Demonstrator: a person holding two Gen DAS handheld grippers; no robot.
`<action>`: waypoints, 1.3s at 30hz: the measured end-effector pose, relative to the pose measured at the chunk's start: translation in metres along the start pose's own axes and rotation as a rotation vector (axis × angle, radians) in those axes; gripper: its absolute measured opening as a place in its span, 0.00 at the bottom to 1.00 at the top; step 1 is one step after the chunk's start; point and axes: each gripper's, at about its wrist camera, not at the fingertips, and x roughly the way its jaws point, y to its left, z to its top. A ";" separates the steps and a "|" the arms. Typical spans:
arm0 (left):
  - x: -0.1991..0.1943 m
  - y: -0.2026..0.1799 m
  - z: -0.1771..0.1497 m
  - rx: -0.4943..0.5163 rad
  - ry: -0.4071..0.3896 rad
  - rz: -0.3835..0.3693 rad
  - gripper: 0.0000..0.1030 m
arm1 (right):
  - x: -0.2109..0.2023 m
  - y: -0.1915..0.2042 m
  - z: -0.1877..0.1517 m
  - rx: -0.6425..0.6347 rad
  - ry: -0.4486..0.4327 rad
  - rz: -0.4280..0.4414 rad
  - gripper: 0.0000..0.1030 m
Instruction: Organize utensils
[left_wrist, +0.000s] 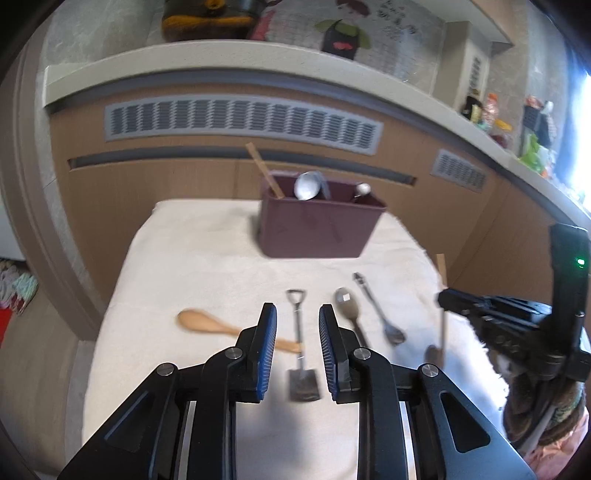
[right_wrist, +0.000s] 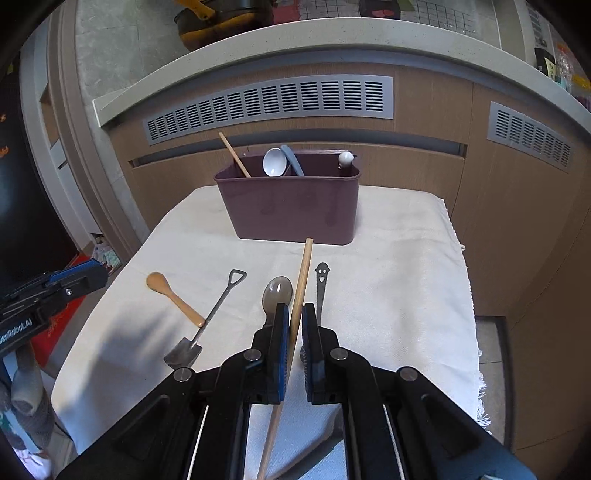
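**Right gripper pinches a wooden stick; left gripper hangs spread over the shovel spoon**

The right gripper (right_wrist: 294, 328) has its blue pads pressed onto a long wooden stick (right_wrist: 301, 280), which runs between them, pointing up and away toward the bin (right_wrist: 291, 206). In the left wrist view the same stick (left_wrist: 441, 295) stands nearly upright in that gripper at the right edge of the cloth, a dark rounded end at its bottom, just above the cloth.

The left gripper (left_wrist: 297, 332) is spread, holding nothing. Between its fingers, on the cloth (left_wrist: 192, 258), lies a small metal shovel spoon (left_wrist: 299, 343), blade toward the camera, handle toward the bin. I cannot tell whether the fingers touch the cloth.

More utensils lie in a row on the cloth. A short wooden spoon (right_wrist: 173, 297) lies furthest left, its handle tip touching the shovel spoon's shaft. A translucent grey spoon (right_wrist: 277, 291) lies just left of the stick, partly hidden by the right gripper. A dark metal spoon (right_wrist: 320, 286) with a smiley-face handle end lies just right of the stick.

The maroon bin stands at the far side of the cloth, near the wood-panelled wall. Inside it, a wooden stick (right_wrist: 234, 155) leans at the left; a white spoon (right_wrist: 274, 162) and a blue-grey handle (right_wrist: 293, 159) stand near the middle; a white-knobbed piece (right_wrist: 346, 159) stands at the right end.
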 end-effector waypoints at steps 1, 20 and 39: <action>0.002 0.007 0.000 -0.014 0.013 0.023 0.25 | 0.004 -0.001 -0.001 0.009 0.005 0.001 0.07; 0.140 0.085 0.008 -0.374 0.346 0.200 0.55 | 0.032 -0.019 -0.008 0.061 0.052 0.002 0.08; 0.063 0.016 0.004 -0.056 0.013 0.118 0.34 | -0.003 -0.006 0.002 0.036 -0.072 0.044 0.06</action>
